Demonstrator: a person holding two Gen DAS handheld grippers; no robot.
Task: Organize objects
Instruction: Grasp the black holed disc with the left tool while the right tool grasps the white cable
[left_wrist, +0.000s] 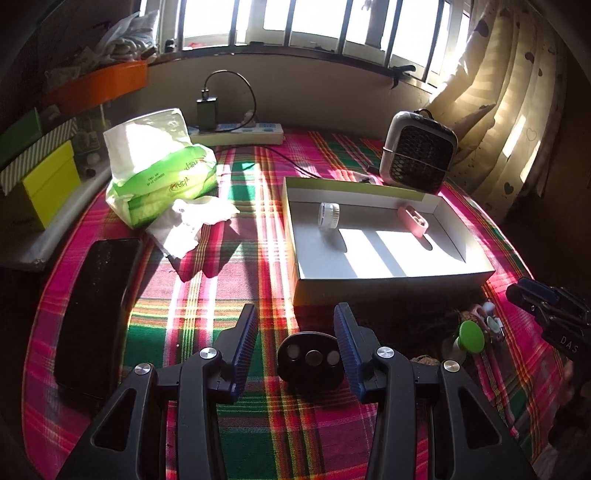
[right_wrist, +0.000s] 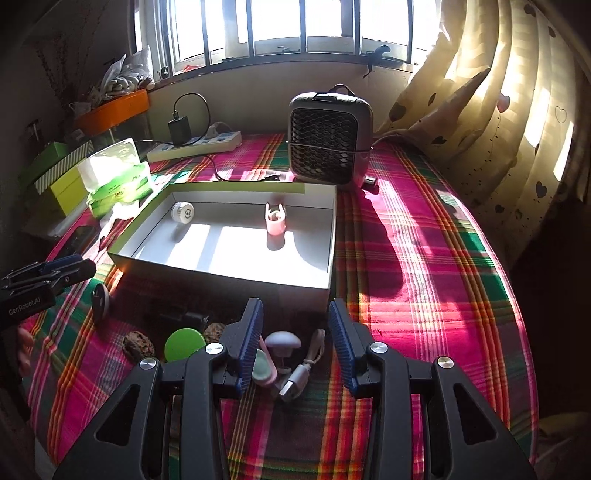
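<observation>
Both tongs were released, holding nothing: my left gripper (left_wrist: 295, 332) over the dark disc (left_wrist: 309, 360), my right gripper (right_wrist: 295, 332) above the white cable (right_wrist: 301, 373). Next, I judged, one item goes into the box (right_wrist: 221, 275).

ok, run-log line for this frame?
box: white roll, pink clip inside | left tongs: open, empty, above black disc | right tongs: open, empty, above USB cable
</observation>
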